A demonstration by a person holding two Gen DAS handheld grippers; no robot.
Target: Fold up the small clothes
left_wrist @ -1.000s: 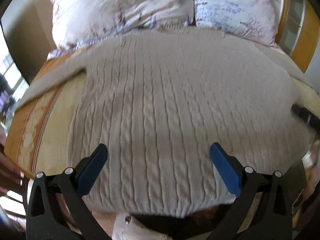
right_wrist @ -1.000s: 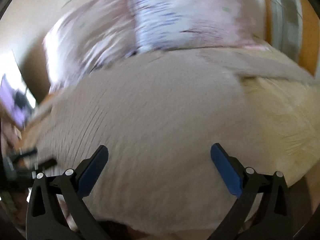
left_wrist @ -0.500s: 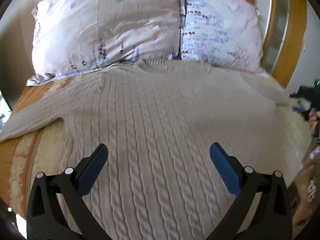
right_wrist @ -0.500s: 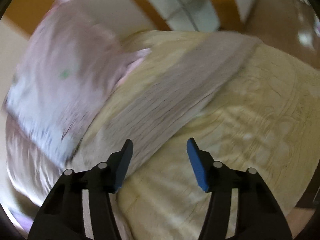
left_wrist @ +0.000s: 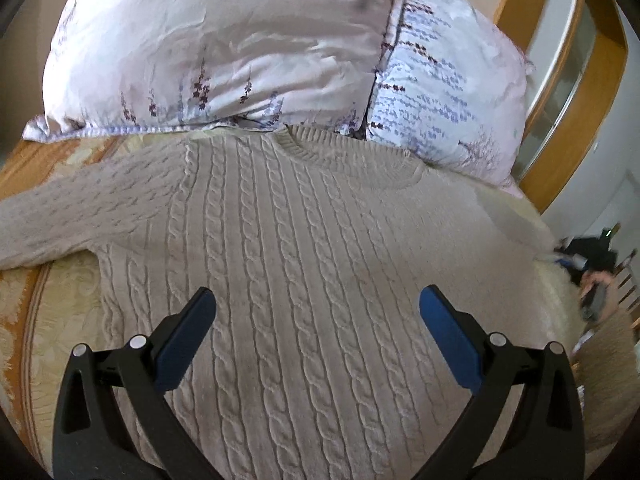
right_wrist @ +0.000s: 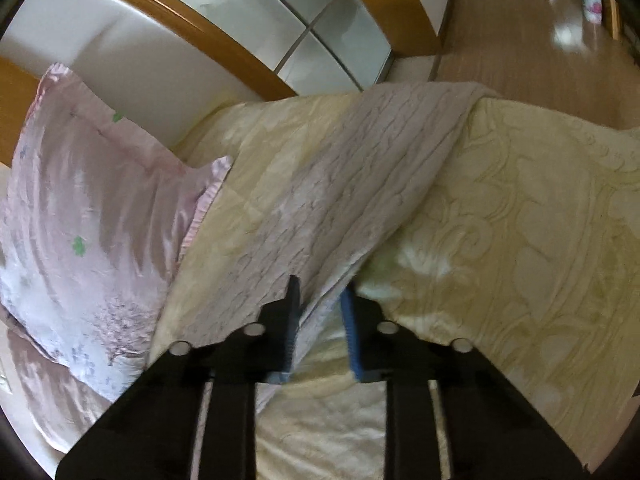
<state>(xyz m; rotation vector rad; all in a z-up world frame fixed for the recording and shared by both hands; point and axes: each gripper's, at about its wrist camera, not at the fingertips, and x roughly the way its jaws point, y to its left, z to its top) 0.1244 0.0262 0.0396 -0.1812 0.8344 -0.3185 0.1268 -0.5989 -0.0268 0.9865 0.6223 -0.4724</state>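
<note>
Left wrist view looks down on a beige cable-knit sweater lying flat on the bed, its round collar toward the two floral pillows at the headboard. One sleeve stretches out to the left across the cream patterned bedspread, apart from the body below the armpit. The left gripper hangs over the lower middle of the sweater with its blue pads spread wide — nothing lies between them, and whether they touch the knit cannot be told. At the right edge of this view the other gripper shows only as a dark blur past the edge of the sweater. Right wrist view looks along the other sleeve, which runs diagonally away across the bedspread toward the far edge of the bed, where its end drops out of sight. The right gripper has its pads nearly together around the sleeve's near part, at its lower edge — a narrow gap remains, with fabric in it, though motion blur hides whether the pads actually pinch the cloth. A pink pillow lies to the left of that sleeve, near it but not touching, and wooden floor shows beyond the bed.
</note>
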